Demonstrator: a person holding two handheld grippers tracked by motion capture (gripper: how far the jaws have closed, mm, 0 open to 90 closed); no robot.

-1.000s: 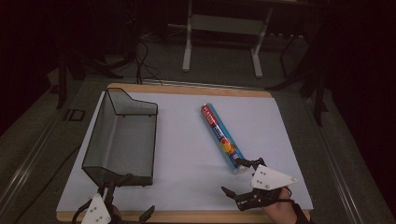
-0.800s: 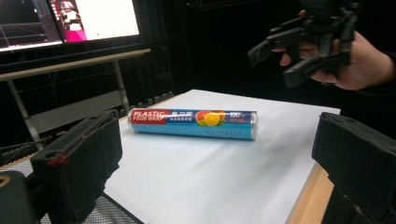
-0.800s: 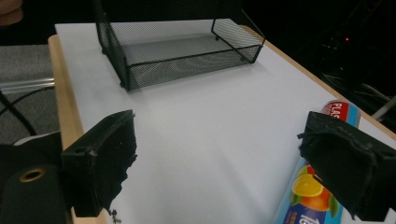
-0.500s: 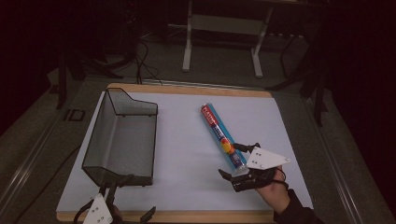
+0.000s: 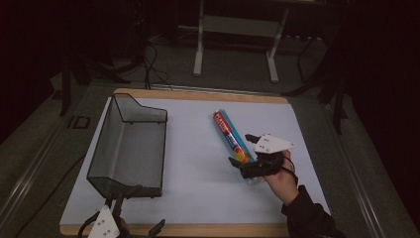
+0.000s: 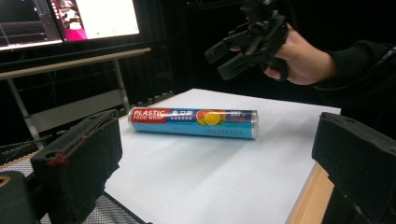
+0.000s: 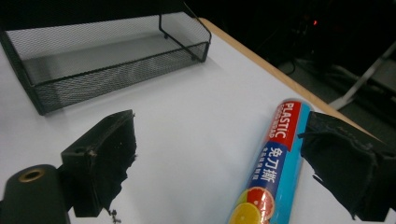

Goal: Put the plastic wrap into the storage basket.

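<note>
Left gripper [image 5: 126,229] low at the table's near edge, just in front of the mesh tray [image 5: 130,148], jaws spread wide, gripping nothing | tray left of the plastic-wrap roll [image 5: 232,140], well apart | roll lying flat on the white mat [image 5: 198,168] | right gripper [image 5: 243,154] hovering over the roll's near end, jaws parted either side of it, not clamped

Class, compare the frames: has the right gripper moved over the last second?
Yes. The right gripper has travelled from the table's near edge up the white mat, now straddling the near end of the plastic wrap roll.
</note>
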